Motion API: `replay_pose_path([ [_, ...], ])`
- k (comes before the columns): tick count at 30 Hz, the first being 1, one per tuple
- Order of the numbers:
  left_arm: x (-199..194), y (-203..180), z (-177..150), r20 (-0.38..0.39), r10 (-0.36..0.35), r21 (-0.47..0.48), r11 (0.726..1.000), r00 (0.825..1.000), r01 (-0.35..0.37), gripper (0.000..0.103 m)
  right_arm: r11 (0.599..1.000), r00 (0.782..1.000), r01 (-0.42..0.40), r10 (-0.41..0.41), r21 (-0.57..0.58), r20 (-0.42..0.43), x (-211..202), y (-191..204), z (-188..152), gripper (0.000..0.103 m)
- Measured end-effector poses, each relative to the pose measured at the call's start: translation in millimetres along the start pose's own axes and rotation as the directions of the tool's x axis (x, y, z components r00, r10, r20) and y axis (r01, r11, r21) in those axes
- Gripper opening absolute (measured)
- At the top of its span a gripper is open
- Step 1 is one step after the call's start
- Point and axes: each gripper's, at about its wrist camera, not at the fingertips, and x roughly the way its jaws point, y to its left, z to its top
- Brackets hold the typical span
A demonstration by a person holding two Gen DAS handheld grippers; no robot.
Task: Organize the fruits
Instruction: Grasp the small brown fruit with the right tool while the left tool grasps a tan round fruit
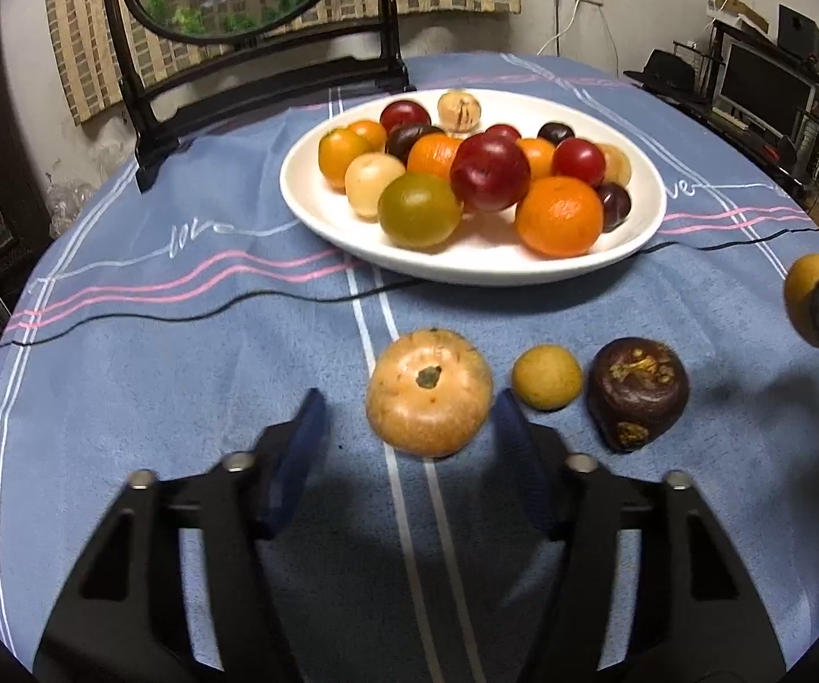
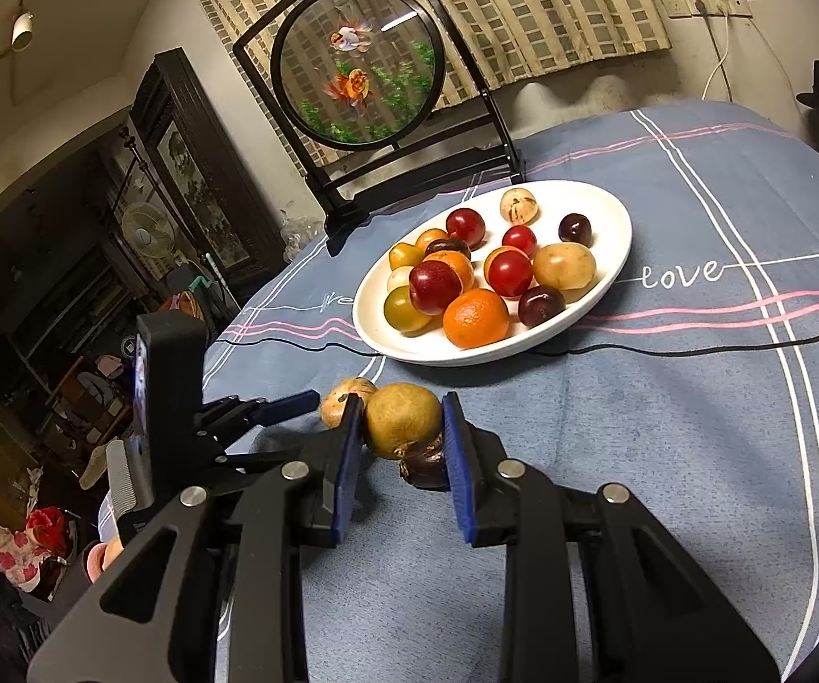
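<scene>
A blue striped tablecloth [image 1: 153,387] covers the table. The right gripper [image 2: 402,427] pinches a yellow-brown fruit [image 2: 402,420]; the left gripper [image 1: 406,427] hangs spread, nothing pressed, just before the orange persimmon [image 1: 429,393], small yellow fruit [image 1: 547,377] and dark mangosteen [image 1: 637,393]. Beyond stands the white plate [image 1: 341,216] of mixed fruits.

Three fruits [image 1: 429,393] are lying near the tablecloth's [image 1: 181,375] front edge; one white plate [image 1: 466,267] is carrying about sixteen.
</scene>
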Motion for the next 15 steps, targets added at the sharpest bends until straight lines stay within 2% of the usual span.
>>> replay_pose_path([
  [2, 1, 1, 1, -0.008, -0.038, -0.01, 0.999, 0.999, 0.038, 0.045, 1.0, 1.0, 0.002, -0.002, -0.002, -0.001, 0, 0, 0, 0.028],
  [10, -3, -1, -3, 0.001, -0.055, -0.021, 0.998, 0.998, 0.055, 0.044, 1.0, 1.0, 0.025, -0.025, -0.012, -0.014, 4, 1, -1, 0.028],
  [15, -14, 1, -3, 0.047, -0.05, -0.031, 0.998, 0.998, 0.051, 0.044, 0.999, 0.999, 0.027, -0.028, -0.017, -0.022, 7, 1, -2, 0.028],
])
